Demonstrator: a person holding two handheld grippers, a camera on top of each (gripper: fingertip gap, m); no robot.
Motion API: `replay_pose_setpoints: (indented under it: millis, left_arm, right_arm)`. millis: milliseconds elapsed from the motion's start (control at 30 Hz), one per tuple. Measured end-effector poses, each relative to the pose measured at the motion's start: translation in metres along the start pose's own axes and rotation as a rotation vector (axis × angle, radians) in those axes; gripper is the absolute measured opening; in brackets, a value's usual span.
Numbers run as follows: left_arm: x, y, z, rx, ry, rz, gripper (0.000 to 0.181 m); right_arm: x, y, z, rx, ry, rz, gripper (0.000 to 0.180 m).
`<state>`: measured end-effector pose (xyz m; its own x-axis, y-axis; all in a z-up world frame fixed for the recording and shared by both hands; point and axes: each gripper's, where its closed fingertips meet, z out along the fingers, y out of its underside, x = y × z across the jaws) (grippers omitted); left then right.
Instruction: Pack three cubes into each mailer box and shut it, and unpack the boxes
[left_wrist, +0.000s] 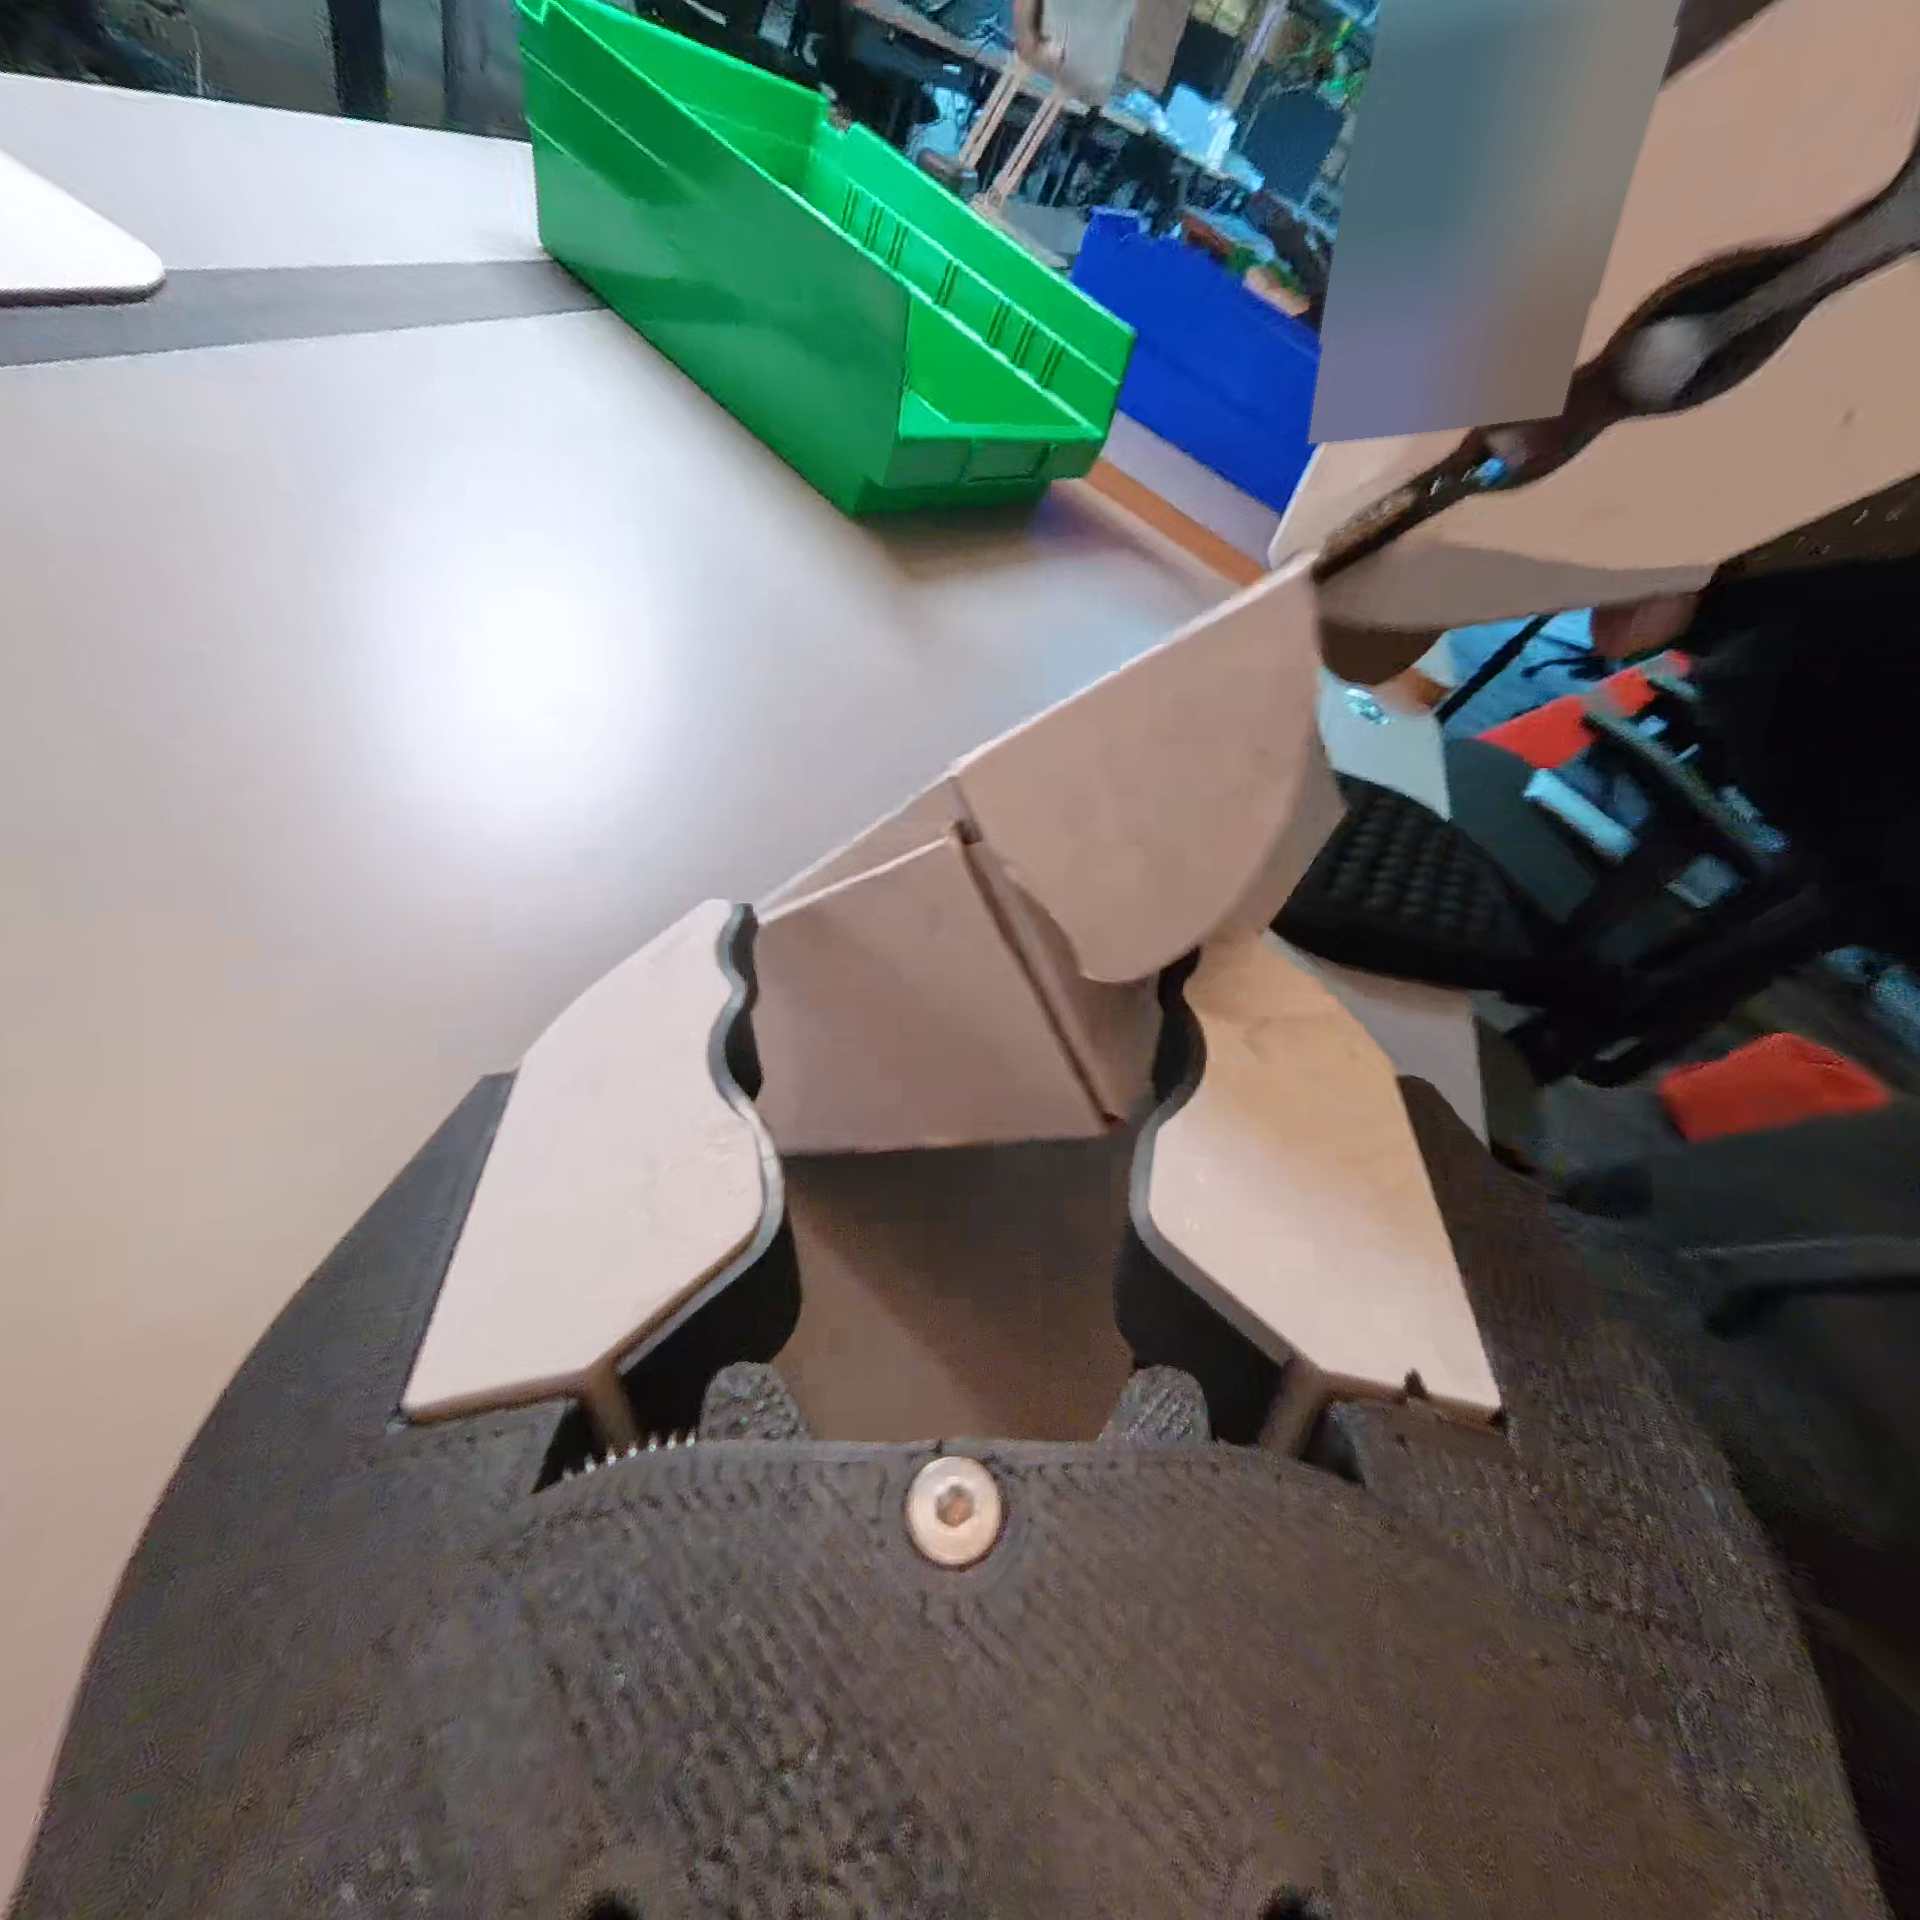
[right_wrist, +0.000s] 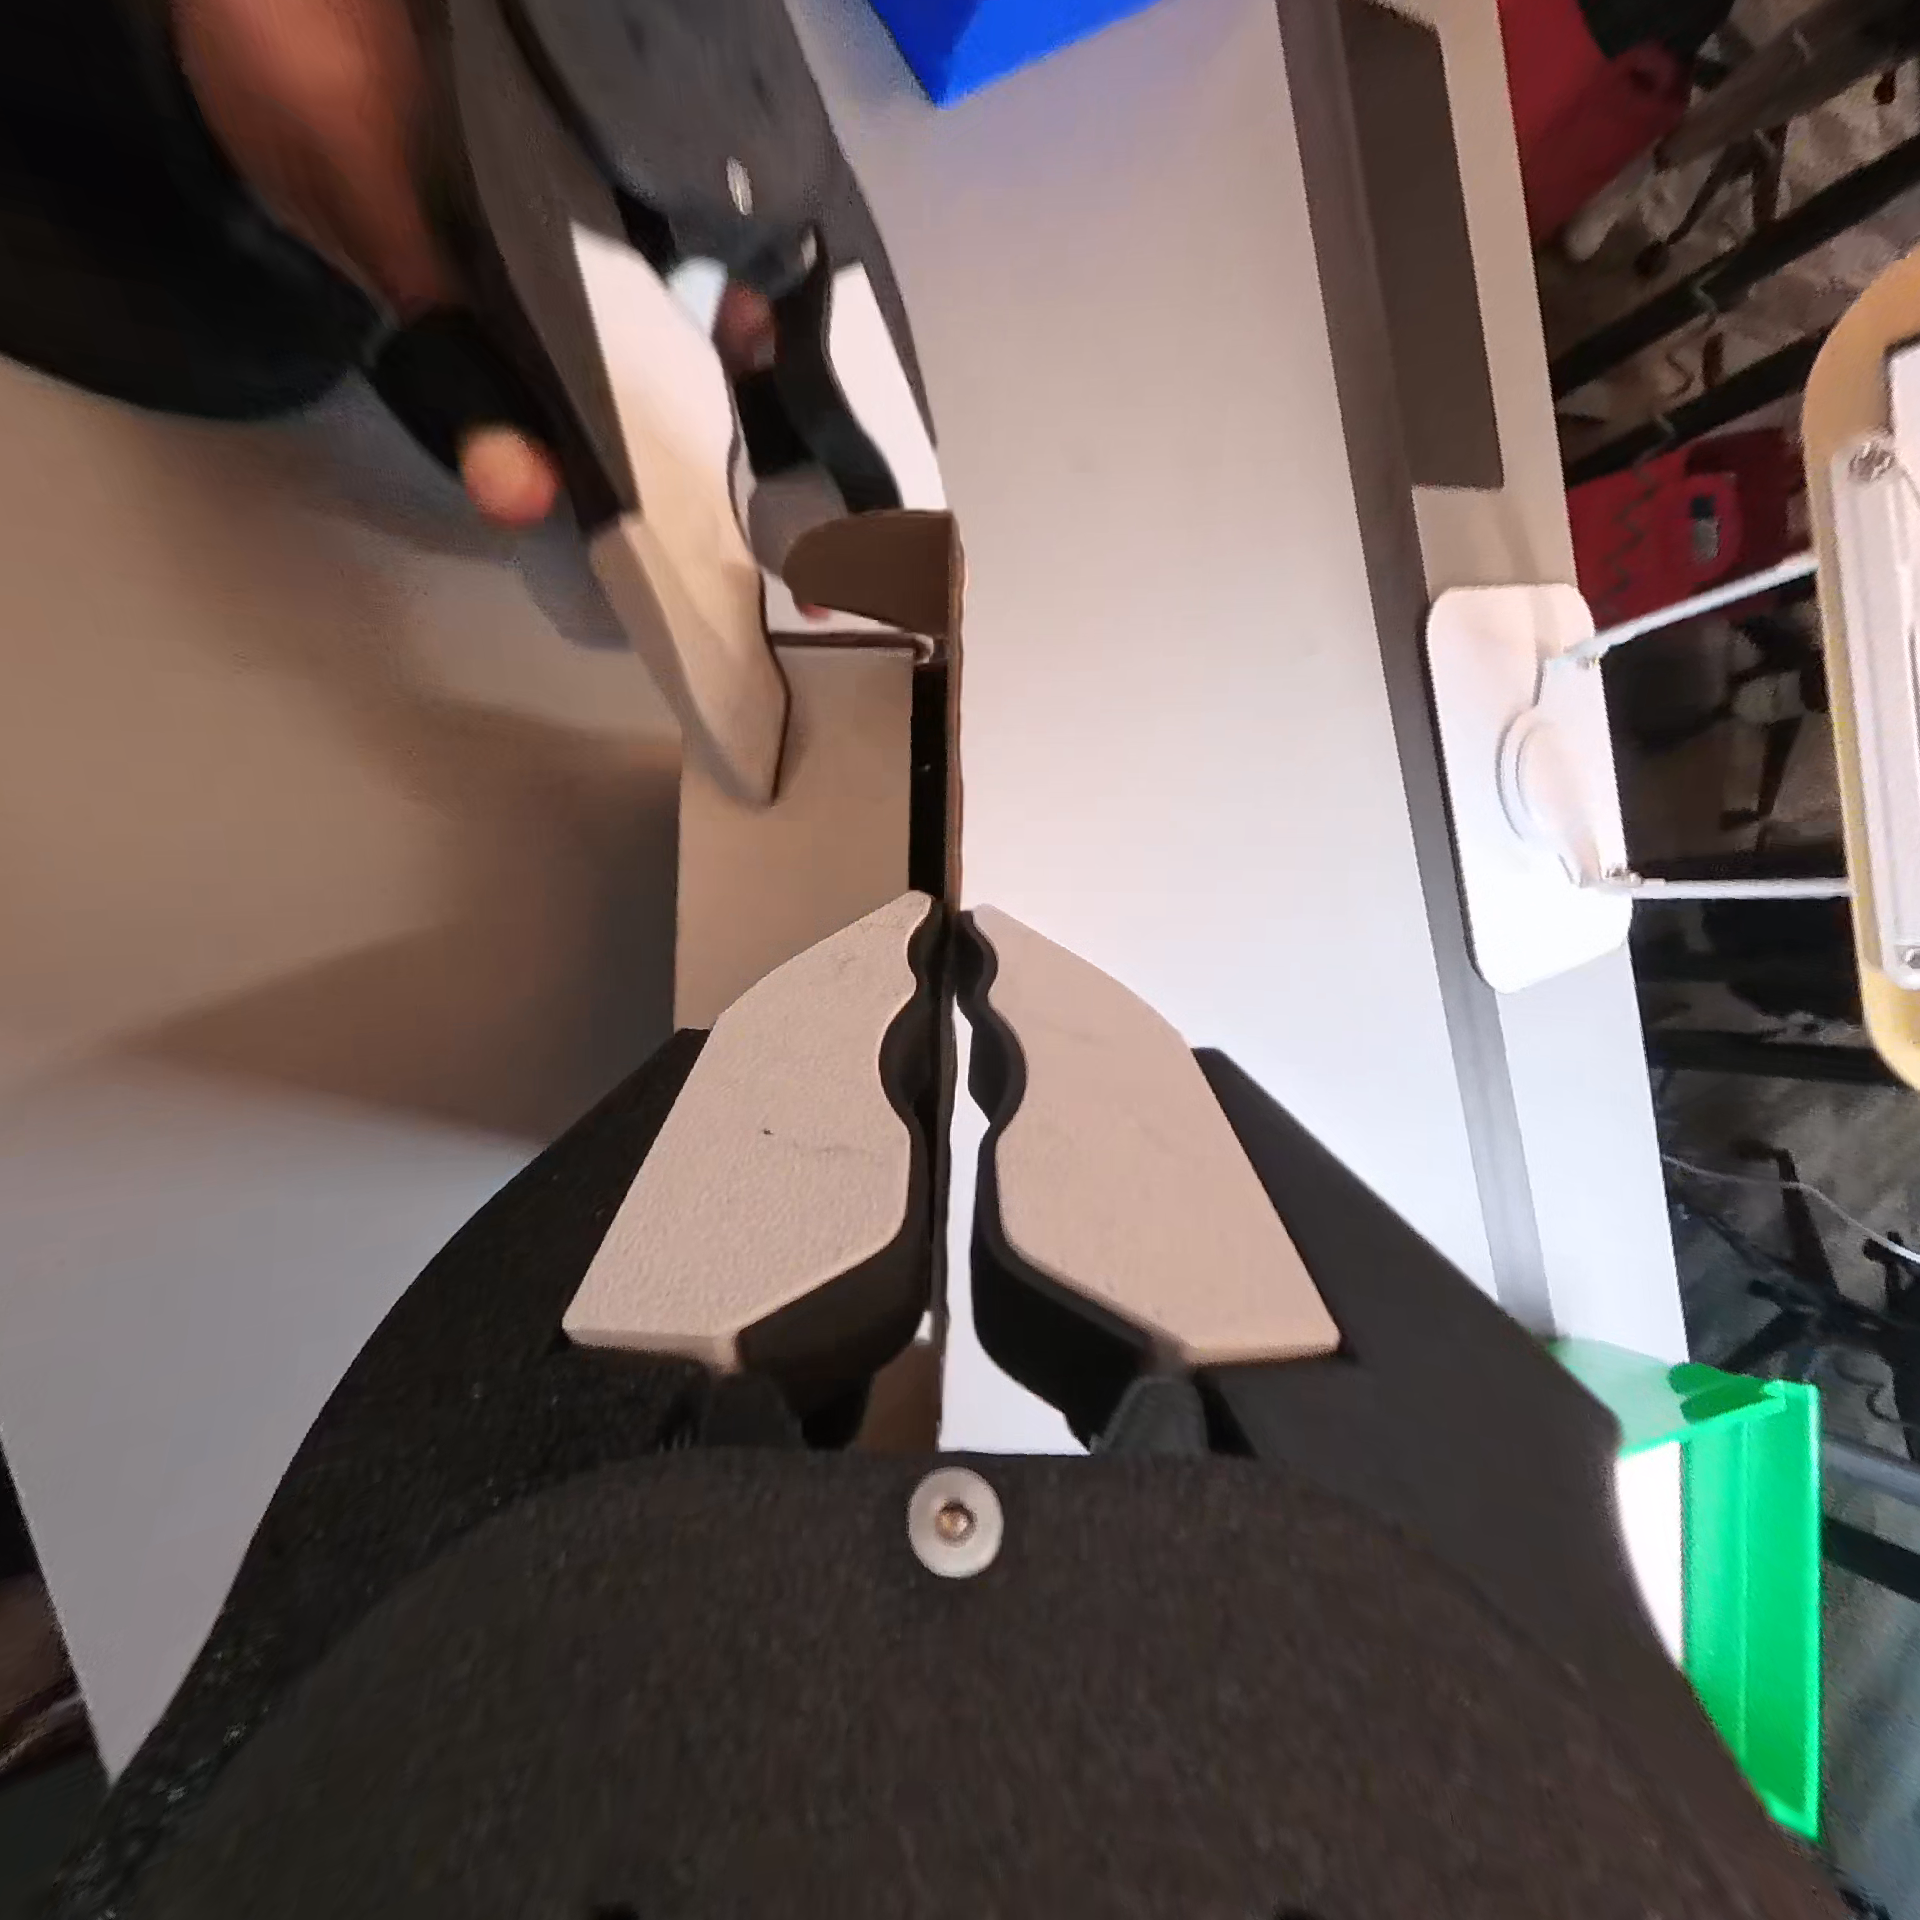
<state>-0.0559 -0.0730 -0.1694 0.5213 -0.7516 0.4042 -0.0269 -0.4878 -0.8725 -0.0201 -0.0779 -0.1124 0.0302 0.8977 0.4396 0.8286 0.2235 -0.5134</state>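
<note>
one pale grey tabletop (left_wrist: 364, 644) is seen in the left wrist view, wide and bare on its left side, with a dark seam crossing it. one long green plastic bin (left_wrist: 810, 281) is set on the far part of the table, and one blue bin (left_wrist: 1195, 343) is seen just past the table's far right edge. one white cardboard mailer box (left_wrist: 935, 1018) is held in mid-frame, its flaps raised; no cubes can be made out. the left gripper (left_wrist: 951, 1029) is spread apart, with a box panel lying between its two fingers; whether they press on it cannot be told. the right gripper (left_wrist: 1455, 488) is seen at the upper right of that view, pinched on the top edge of a raised flap.

in the right wrist view, the left gripper (right_wrist: 717, 582) is blurred at the upper left. the right gripper (right_wrist: 951, 925) is clamped on a thin edge of the mailer box (right_wrist: 1122, 644). the green bin (right_wrist: 1756, 1621) is seen at the lower right edge.
</note>
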Motion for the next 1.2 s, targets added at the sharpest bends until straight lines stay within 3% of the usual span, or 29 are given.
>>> replay_pose_setpoints:
  millis: [67,100,267,367,633,800,1000,1200]
  left_arm:
    - [-0.005,0.006,0.001,-0.027,-0.052,0.063,0.053]
    - [-0.009,0.010,0.001,-0.049,-0.084,0.115,0.052]
    - [-0.031,0.046,0.002,-0.236,-0.218,0.350,0.052]
    - [-0.034,0.049,0.003,-0.264,-0.238,0.421,0.053]
    - [-0.014,-0.005,-0.026,-0.068,-0.253,0.609,0.051]
    - [-0.016,0.027,-0.001,-0.291,-0.280,0.798,0.051]
    - [-0.026,0.053,0.004,-0.480,-0.328,0.986,0.015]
    - [-0.016,0.059,0.005,-0.481,-0.264,1.015,0.009]
  right_arm:
    - [0.003,-0.006,0.000,0.017,0.008,-0.013,0.001]
    - [0.005,-0.009,-0.001,0.039,0.003,-0.016,0.001]
    - [0.024,-0.021,-0.011,0.120,-0.038,-0.032,0.001]
    - [0.044,-0.019,-0.010,0.110,-0.037,-0.044,0.001]
    - [0.078,-0.009,0.008,0.065,-0.097,-0.039,0.002]
    - [0.083,-0.016,0.014,0.041,-0.157,-0.032,0.002]
    - [0.093,-0.019,0.020,0.044,-0.156,-0.053,0.002]
    - [0.142,0.000,0.054,0.002,-0.052,-0.051,0.002]
